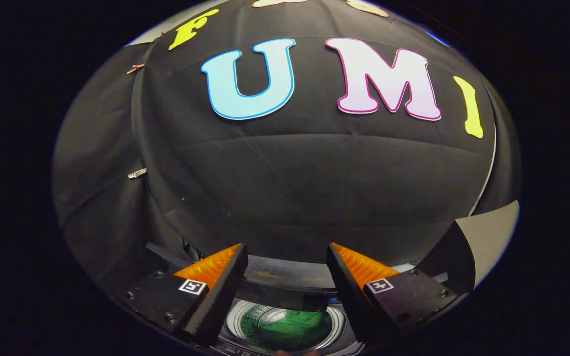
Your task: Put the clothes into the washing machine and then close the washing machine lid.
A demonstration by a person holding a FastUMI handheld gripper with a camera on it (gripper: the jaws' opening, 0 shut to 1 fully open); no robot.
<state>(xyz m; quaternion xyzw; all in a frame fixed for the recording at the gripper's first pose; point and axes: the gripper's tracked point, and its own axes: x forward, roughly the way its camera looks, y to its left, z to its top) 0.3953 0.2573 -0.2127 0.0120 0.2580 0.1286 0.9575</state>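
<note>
Claw (285, 277) spread apart and empty above the washing machine (285, 324), green clothes (295, 329) down in the drum at six o'clock, so closing the lid (285, 277) looks next

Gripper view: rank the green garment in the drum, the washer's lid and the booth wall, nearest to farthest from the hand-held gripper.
The hand-held gripper is open, holding nothing.
1. Washer lid: raised, just ahead between the fingers.
2. Green garment: below, inside the drum. Close to the lid's distance; order uncertain.
3. Booth wall: well beyond both.
</note>
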